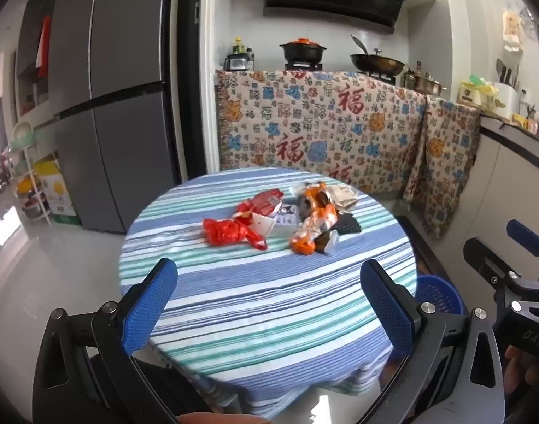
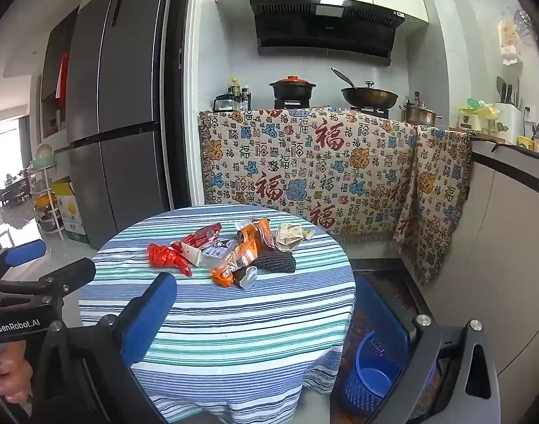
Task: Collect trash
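A pile of trash lies at the far middle of a round table with a striped cloth (image 1: pixel 269 304) (image 2: pixel 234 318): a crumpled red wrapper (image 1: pixel 230 231) (image 2: pixel 165 256), an orange wrapper (image 1: pixel 313 219) (image 2: pixel 239 258), a black piece (image 1: pixel 347 226) (image 2: pixel 276 260) and beige paper (image 2: pixel 288 236). A blue plastic basket (image 2: pixel 373 371) (image 1: pixel 437 295) stands on the floor right of the table. My left gripper (image 1: pixel 269 304) is open and empty over the near table edge. My right gripper (image 2: pixel 280 321) is open and empty, its right finger over the basket.
A grey fridge (image 1: pixel 110 106) stands at the left. Behind the table is a counter draped with a patterned cloth (image 1: pixel 322 130), with a pot (image 1: pixel 303 51) and a wok (image 1: pixel 377 62) on the stove. A cabinet front (image 2: pixel 509 247) runs along the right.
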